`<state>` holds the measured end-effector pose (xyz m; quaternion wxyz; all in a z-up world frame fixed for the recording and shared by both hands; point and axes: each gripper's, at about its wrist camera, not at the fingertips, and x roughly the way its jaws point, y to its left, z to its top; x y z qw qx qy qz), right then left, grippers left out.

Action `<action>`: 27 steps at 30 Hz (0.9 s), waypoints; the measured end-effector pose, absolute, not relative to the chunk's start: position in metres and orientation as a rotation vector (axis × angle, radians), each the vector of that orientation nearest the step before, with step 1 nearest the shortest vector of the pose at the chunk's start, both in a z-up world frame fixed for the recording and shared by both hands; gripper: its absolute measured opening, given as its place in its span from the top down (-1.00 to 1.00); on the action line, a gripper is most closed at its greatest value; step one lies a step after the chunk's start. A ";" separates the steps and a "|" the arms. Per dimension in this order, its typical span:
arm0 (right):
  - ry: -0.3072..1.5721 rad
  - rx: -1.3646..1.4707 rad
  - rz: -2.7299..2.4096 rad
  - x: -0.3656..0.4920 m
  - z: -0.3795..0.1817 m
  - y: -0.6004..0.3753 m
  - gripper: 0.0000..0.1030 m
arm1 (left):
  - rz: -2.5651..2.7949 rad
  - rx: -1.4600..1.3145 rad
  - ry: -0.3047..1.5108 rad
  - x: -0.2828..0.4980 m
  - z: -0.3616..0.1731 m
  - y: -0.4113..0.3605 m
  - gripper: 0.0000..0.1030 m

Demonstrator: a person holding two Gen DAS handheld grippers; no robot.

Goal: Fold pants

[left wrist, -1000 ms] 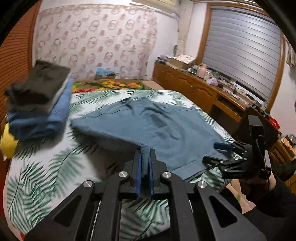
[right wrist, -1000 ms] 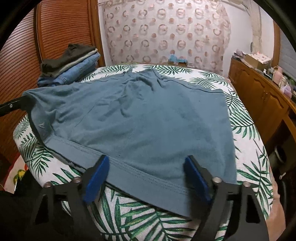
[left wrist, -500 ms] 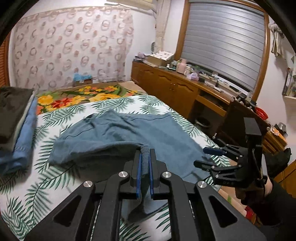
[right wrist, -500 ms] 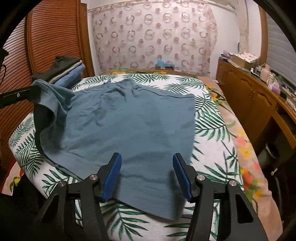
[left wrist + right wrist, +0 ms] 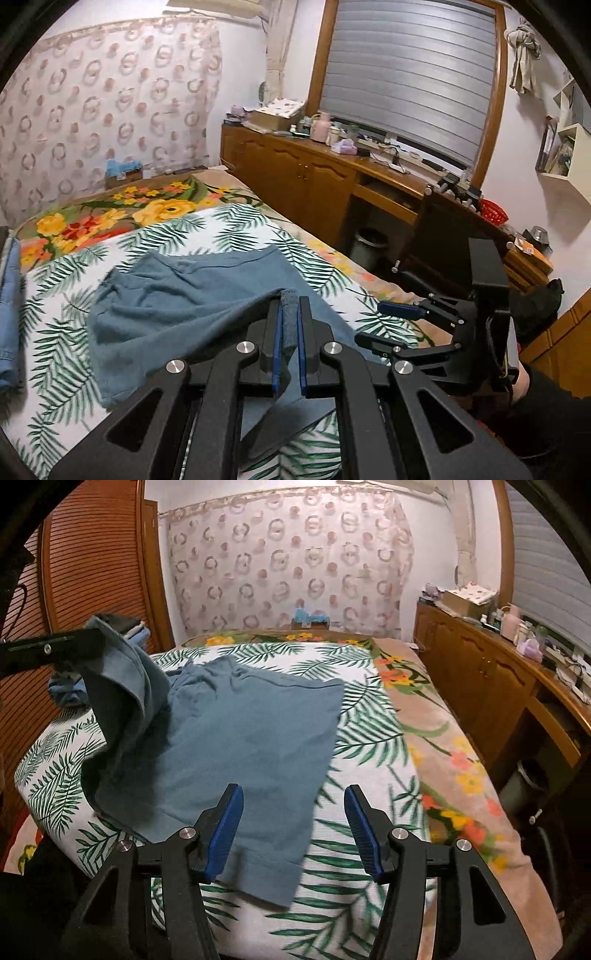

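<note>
Left tongs [image 5: 289, 325] pinch pants [image 5: 236, 738]; right tongs [image 5: 293, 830] gape above.

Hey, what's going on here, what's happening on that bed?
A person with a gripper in each hand is folding blue pants on the bed. The left gripper is shut on one edge of the pants and holds it lifted, so the cloth drapes over the part lying flat. The right gripper is open and empty, hovering over the near edge of the pants. A stack of folded clothes sits at the far left of the bed.
</note>
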<state>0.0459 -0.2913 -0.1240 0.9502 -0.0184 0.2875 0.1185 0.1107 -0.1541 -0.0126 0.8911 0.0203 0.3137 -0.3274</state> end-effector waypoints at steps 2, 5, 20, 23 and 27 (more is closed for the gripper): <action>0.579 -0.030 0.231 0.042 -0.124 -0.292 -0.14 | -0.667 0.047 0.667 0.112 -0.017 -0.159 0.84; 0.575 -0.017 0.218 0.036 -0.126 -0.293 -0.14 | -0.625 0.075 0.688 0.113 -0.025 -0.160 0.78; 0.566 -0.005 0.267 0.042 -0.126 -0.280 -0.07 | -0.496 0.074 0.741 0.107 -0.059 -0.111 -0.37; 0.563 -0.008 0.292 0.048 -0.122 -0.276 0.00 | -0.483 0.084 0.771 0.101 -0.073 -0.104 -0.37; 0.561 -0.010 0.347 0.051 -0.121 -0.273 0.00 | -0.493 0.106 0.809 0.096 -0.087 -0.103 -0.37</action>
